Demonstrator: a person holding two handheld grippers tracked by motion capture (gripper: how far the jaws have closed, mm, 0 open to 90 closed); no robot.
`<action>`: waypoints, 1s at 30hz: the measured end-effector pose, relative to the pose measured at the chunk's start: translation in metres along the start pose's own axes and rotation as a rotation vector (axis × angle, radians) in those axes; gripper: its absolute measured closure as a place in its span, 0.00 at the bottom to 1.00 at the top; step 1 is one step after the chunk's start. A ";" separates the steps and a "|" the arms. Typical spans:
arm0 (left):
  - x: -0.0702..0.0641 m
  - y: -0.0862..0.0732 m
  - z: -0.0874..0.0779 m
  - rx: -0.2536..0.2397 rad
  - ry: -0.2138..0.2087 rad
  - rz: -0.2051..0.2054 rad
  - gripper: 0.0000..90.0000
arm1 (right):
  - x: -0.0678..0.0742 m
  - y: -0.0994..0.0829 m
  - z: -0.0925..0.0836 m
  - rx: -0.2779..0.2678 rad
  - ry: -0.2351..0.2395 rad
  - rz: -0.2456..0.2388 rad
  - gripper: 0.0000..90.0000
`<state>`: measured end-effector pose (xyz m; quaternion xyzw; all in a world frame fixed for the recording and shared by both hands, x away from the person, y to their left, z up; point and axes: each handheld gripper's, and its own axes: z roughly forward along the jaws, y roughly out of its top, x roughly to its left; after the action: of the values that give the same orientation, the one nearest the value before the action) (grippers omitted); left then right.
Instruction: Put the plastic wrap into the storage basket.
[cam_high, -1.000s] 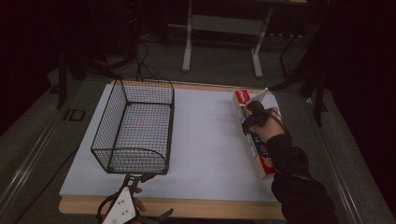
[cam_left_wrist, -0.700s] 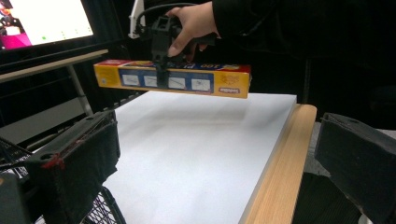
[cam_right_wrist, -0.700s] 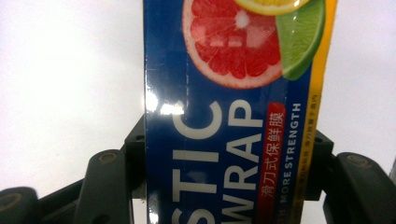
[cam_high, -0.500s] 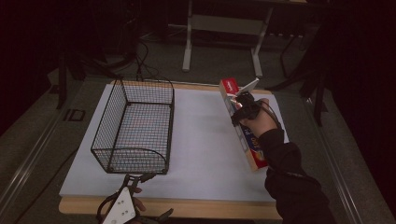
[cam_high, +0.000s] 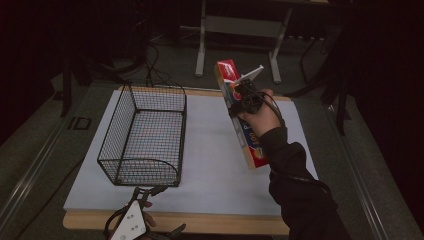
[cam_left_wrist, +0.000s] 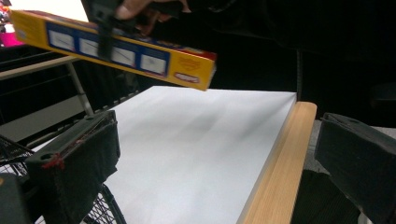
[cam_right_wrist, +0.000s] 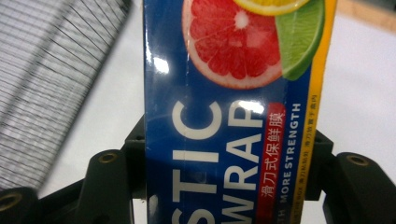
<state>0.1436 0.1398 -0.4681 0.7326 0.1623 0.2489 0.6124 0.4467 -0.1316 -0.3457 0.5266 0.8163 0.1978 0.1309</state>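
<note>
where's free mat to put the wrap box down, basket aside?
Bare white mat runs from the wire basket to the right edge, under the lifted plastic wrap box in the right claw. Far strip behind the basket is narrow. Near-left corner is crowded: the left claw sits at the basket's near end.

Dim room around a lit white worktop

The white, wood-edged worktop (cam_high: 200, 150) sits mid-frame on a grey carpeted floor (cam_high: 40, 155). At the upper centre stands a grey metal table frame (cam_high: 240, 30) with two legs; black cables (cam_high: 150, 60) trail across the floor at upper left, and darkness closes in beyond.
</note>
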 end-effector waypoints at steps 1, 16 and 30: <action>0.000 0.000 0.000 0.000 0.000 0.000 0.01 | 0.000 0.000 0.000 0.000 0.000 0.000 0.44; -0.003 -0.001 -0.002 0.004 0.003 -0.006 0.01 | 0.066 0.032 -0.017 -0.123 0.021 -0.076 0.44; -0.003 -0.001 0.000 0.027 0.008 -0.003 0.01 | 0.109 0.054 -0.033 -0.198 0.052 -0.108 0.44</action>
<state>0.1406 0.1385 -0.4700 0.7396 0.1694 0.2487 0.6020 0.4315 -0.0190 -0.2917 0.4610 0.8232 0.2837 0.1713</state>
